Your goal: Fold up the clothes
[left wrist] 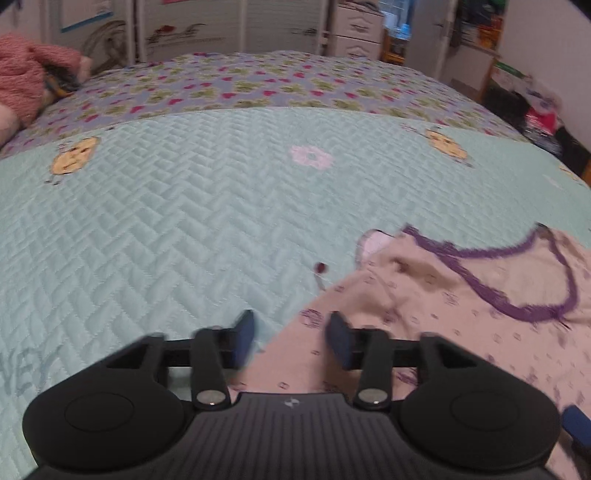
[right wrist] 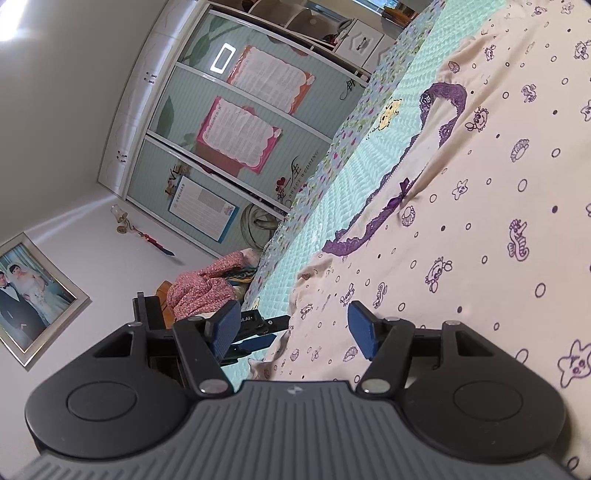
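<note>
- The bed [left wrist: 184,221] fills most of the left wrist view, covered with a mint-green quilted spread stitched in a herringbone pattern, with yellow cartoon patches and a pale pink flower motif on it.
- A floral band [left wrist: 258,85] of purple, green and pink runs across the far end of the spread.
- A wardrobe [right wrist: 207,122] with pale green sliding doors stands beyond the bed, with pink-bordered printed sheets stuck to its panels.
- White walls surround the room; a framed portrait photo [right wrist: 31,295] hangs on one, and a white drawer unit [left wrist: 356,33] stands in the far corner.
- The garment [right wrist: 480,221], cream with small purple sea-creature prints and purple lace trim at the neckline, lies spread on the near right part of the bed.
- A pink fuzzy bundle [left wrist: 26,77] lies at the far left edge of the bed.
- The left tongs [left wrist: 291,338] hover over the garment's edge, the blue pads visibly apart with nothing gripped; the view is blurred.
- The right tongs [right wrist: 293,328] stand wide open at the garment's edge, with nothing between the pads.
</note>
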The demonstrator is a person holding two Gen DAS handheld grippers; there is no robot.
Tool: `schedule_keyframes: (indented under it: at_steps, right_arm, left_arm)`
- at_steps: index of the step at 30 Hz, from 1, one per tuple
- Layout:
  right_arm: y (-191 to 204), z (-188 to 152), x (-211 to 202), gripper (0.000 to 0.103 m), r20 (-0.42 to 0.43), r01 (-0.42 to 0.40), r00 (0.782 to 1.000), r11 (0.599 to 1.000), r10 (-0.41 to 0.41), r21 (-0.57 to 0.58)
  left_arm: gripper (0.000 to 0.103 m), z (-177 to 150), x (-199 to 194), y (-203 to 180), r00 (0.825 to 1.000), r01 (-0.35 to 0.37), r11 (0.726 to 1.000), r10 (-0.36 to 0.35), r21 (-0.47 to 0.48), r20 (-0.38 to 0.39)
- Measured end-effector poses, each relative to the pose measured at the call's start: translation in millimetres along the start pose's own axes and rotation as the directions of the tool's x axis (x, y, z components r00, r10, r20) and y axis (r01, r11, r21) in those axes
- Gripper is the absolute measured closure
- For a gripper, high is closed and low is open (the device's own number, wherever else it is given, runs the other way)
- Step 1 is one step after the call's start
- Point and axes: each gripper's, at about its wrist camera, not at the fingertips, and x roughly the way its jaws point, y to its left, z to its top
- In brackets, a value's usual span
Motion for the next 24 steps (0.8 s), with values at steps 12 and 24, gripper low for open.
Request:
schedule_keyframes:
  at_steps: [12,24]
  right_arm:
    - [1.1,-0.8,0.5,0.038,-0.002,0.006,1.000,1.000,-0.006,-0.009]
    - [0.9,-0.6,-0.6,0.038,-0.006,0.000,1.000,1.000,0.000,0.000]
  left_arm:
    - [0.092,2.7,-5.2,-14.3,0.991,-0.134,0.989,0.134,0.069,0.006]
    - [0.066,52.7,32.5,-86.8,0.999,-0.046,0.974,0.039,0.222,0.035]
